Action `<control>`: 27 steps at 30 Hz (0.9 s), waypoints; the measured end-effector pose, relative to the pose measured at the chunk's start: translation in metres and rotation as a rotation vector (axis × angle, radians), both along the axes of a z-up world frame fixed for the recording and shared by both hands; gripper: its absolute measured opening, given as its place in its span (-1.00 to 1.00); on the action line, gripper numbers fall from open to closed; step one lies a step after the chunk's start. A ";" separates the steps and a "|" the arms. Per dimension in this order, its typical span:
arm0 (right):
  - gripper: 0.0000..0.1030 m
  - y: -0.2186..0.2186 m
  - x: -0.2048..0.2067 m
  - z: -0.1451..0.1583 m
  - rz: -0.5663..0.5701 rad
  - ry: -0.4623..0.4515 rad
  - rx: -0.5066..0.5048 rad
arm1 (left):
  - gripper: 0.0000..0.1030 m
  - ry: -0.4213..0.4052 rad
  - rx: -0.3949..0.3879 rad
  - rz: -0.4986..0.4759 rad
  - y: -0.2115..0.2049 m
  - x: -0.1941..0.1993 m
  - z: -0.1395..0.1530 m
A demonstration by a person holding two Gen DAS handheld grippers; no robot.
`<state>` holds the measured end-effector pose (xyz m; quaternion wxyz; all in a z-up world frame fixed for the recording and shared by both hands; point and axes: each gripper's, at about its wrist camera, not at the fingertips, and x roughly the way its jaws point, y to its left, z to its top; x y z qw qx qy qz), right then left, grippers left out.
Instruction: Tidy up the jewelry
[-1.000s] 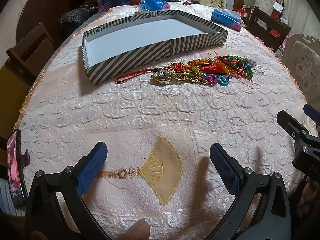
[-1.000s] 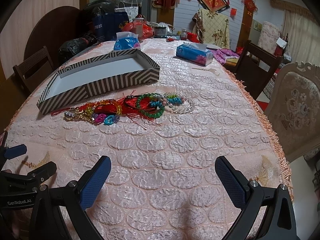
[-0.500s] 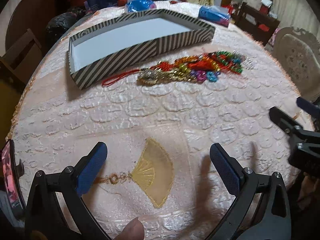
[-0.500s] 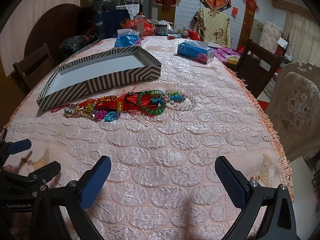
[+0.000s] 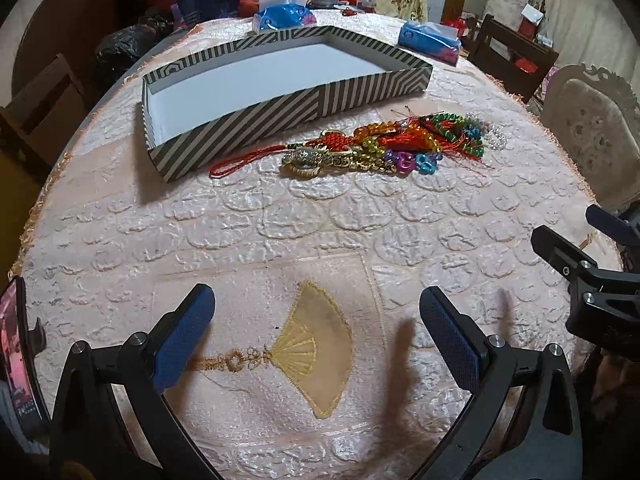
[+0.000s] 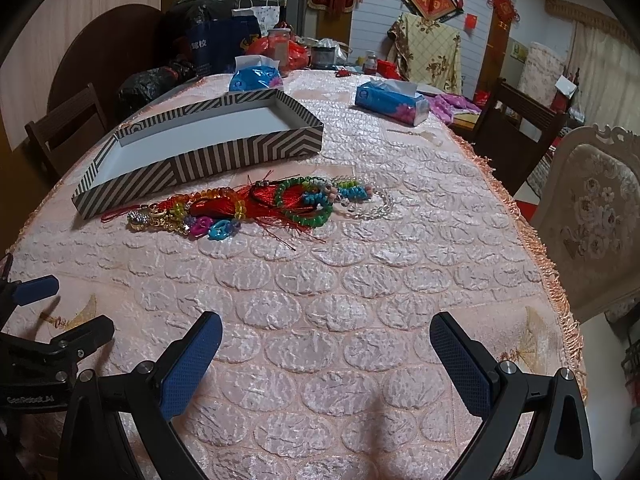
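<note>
A pile of colourful jewelry (image 5: pixel 384 148) lies on the pink tablecloth: red tassel cord, gold chain, bead bracelets. It also shows in the right wrist view (image 6: pixel 256 208), with a green bead bracelet (image 6: pixel 304 200) and a clear bead bracelet (image 6: pixel 376 206). Behind it stands an empty striped box (image 5: pixel 280 80), also in the right wrist view (image 6: pixel 200 148). My left gripper (image 5: pixel 316 336) is open and empty near the table's front edge. My right gripper (image 6: pixel 326 356) is open and empty, to the right of the left one.
Two blue tissue packs (image 6: pixel 390 102) (image 6: pixel 254 78) and bags sit at the table's far end. Wooden chairs (image 6: pixel 516 128) and an upholstered chair (image 6: pixel 592 224) stand on the right. A phone (image 5: pixel 16 364) stands at the left edge. A fan embroidery (image 5: pixel 316 344) marks the cloth.
Both grippers have stayed open. The left wrist view has shifted slightly, with the box and jewelry sliding left and then back right. The right gripper has tilted a little.
</note>
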<state>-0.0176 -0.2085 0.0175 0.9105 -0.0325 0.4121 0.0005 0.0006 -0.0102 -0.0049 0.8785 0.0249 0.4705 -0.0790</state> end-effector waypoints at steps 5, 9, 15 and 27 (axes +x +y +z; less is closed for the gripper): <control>1.00 0.001 0.000 -0.002 0.005 0.003 -0.002 | 0.99 0.006 -0.018 -0.024 -0.003 0.000 -0.003; 1.00 0.002 -0.001 -0.002 0.009 0.005 -0.004 | 0.99 -0.006 0.029 -0.023 -0.009 0.002 -0.006; 1.00 0.003 0.001 -0.002 0.011 0.014 -0.007 | 0.99 -0.010 -0.050 -0.028 -0.003 0.001 -0.004; 1.00 -0.002 0.003 -0.002 -0.003 0.020 0.011 | 0.99 -0.045 -0.094 -0.054 0.012 0.023 0.005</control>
